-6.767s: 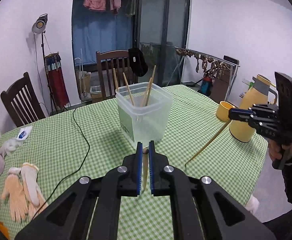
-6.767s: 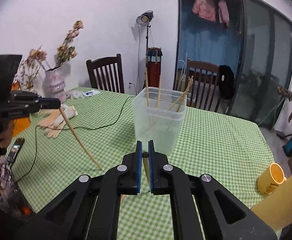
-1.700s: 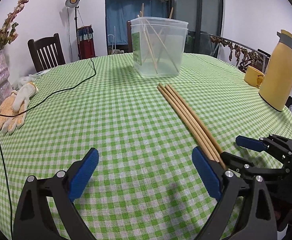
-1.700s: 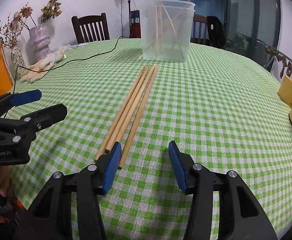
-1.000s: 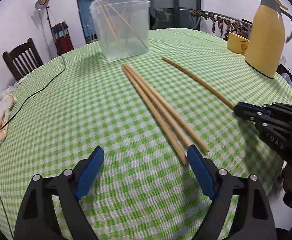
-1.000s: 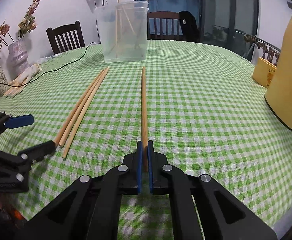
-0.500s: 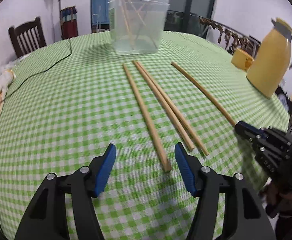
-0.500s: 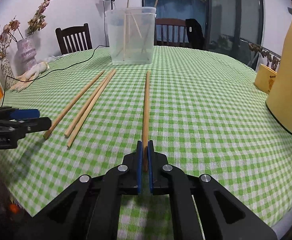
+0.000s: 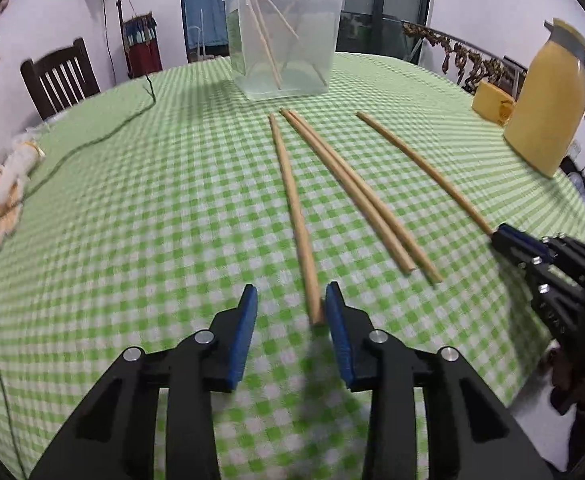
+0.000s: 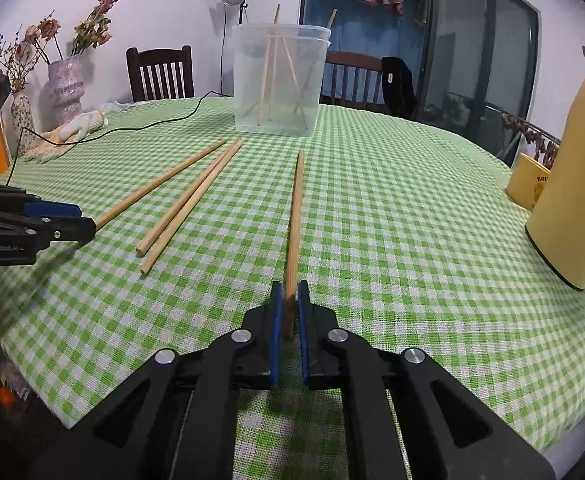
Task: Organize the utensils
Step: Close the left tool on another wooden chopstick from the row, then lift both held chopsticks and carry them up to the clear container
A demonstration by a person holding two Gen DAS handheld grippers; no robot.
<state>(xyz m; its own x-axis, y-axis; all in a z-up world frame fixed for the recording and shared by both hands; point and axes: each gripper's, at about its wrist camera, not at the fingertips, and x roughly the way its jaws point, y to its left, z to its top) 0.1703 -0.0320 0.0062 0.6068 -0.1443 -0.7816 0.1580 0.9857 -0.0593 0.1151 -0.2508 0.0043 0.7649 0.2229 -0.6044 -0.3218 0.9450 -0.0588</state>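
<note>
Several wooden chopsticks lie on the green checked table (image 9: 152, 216). My left gripper (image 9: 290, 300) is open around the near end of one chopstick (image 9: 292, 204), which touches the right pad. Two more chopsticks (image 9: 348, 184) lie side by side to its right. My right gripper (image 10: 287, 300) is shut on the near end of another chopstick (image 10: 295, 204), also seen in the left wrist view (image 9: 420, 164). A clear plastic tub (image 9: 282, 32) holding several chopsticks stands farther back; it also shows in the right wrist view (image 10: 278, 76).
A yellow thermos (image 9: 548, 100) and a yellow mug (image 9: 492, 102) stand at the right. A black cable (image 9: 92, 140) and gloves (image 9: 12, 168) lie at the left. Vases with dried flowers (image 10: 66, 84) and chairs stand behind the table.
My left gripper has moved forward and narrowed around the end of the leftmost chopstick. My right gripper stays shut on its chopstick, almost unmoved.
</note>
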